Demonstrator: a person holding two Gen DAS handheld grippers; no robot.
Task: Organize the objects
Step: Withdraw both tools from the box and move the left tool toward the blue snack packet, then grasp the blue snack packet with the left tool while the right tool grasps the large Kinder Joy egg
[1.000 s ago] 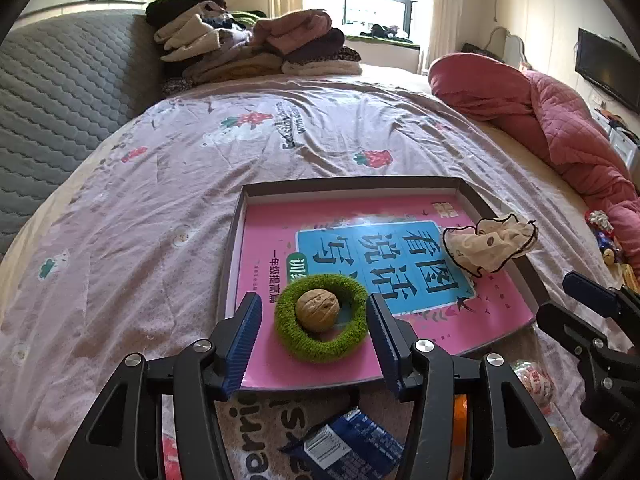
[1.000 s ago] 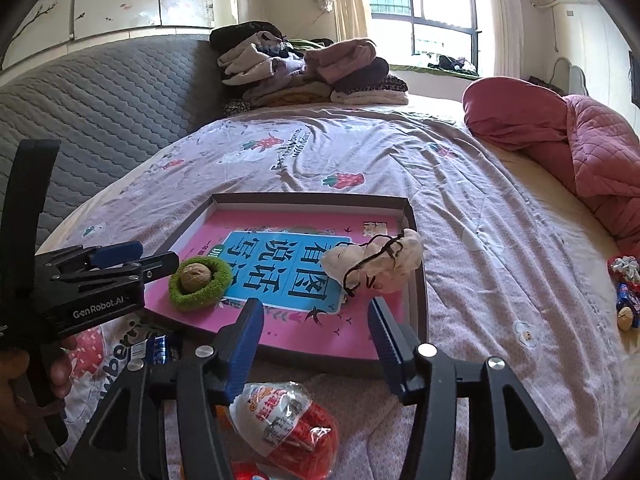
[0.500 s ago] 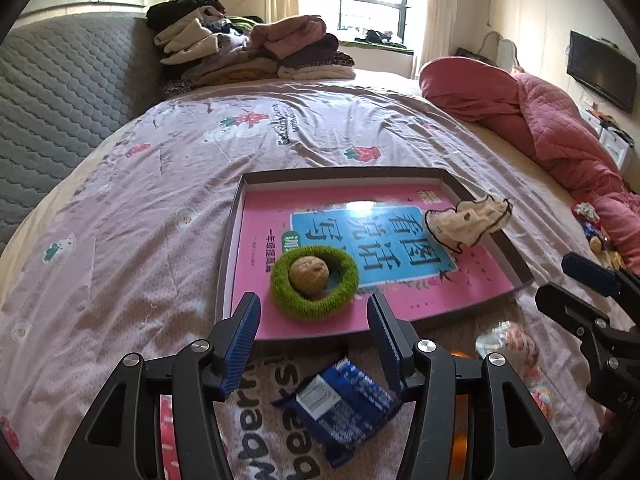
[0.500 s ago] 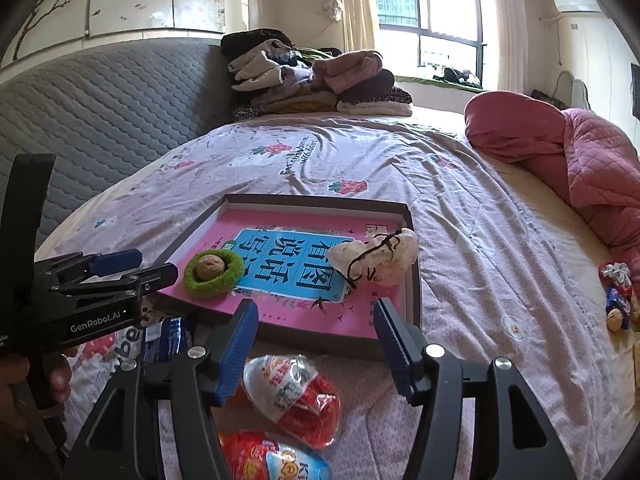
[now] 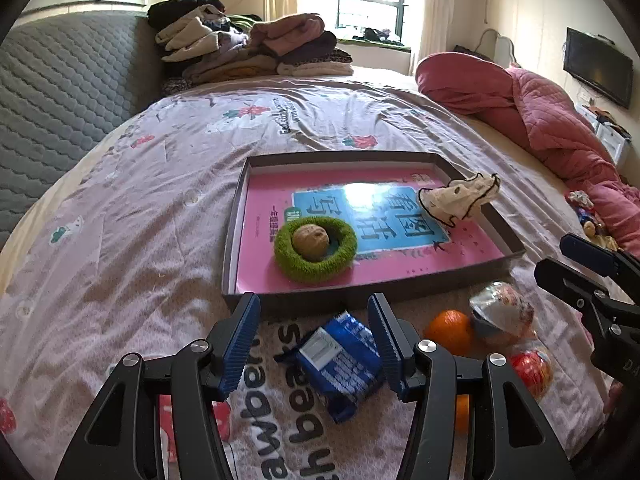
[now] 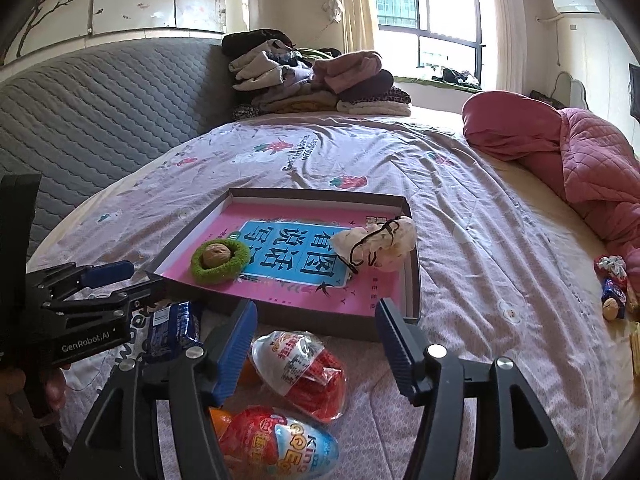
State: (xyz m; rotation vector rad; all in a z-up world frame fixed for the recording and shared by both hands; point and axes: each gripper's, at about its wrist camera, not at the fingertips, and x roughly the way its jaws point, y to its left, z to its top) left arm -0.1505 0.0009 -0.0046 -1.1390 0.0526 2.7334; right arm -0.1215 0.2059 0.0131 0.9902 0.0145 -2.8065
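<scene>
A shallow box point(image 5: 232, 240) point(image 6: 412, 276) with a pink book in it lies on the bed. In it are a green ring point(image 5: 344, 252) point(image 6: 200, 270) holding a walnut point(image 5: 311, 237) point(image 6: 216, 256) and a cream cloth pouch point(image 5: 460, 198) point(image 6: 376, 246). My left gripper point(image 5: 314, 340) is open over a blue snack packet point(image 5: 340, 364) point(image 6: 176, 326) in front of the box. My right gripper point(image 6: 314, 344) is open over a red-and-white egg toy point(image 6: 304, 368) point(image 5: 502, 312). A second egg toy point(image 6: 276, 444) point(image 5: 532, 368) and an orange point(image 5: 450, 330) lie close by.
Folded clothes point(image 5: 248, 52) are piled at the head of the bed by the grey headboard point(image 5: 60, 92). A pink quilt point(image 5: 540, 120) point(image 6: 560, 148) lies bunched on the right. Small toys point(image 6: 612, 284) lie at the right edge.
Both grippers have drawn back from the box toward me. The blue packet, orange and egg toys have come into fuller view. Both stay open.
</scene>
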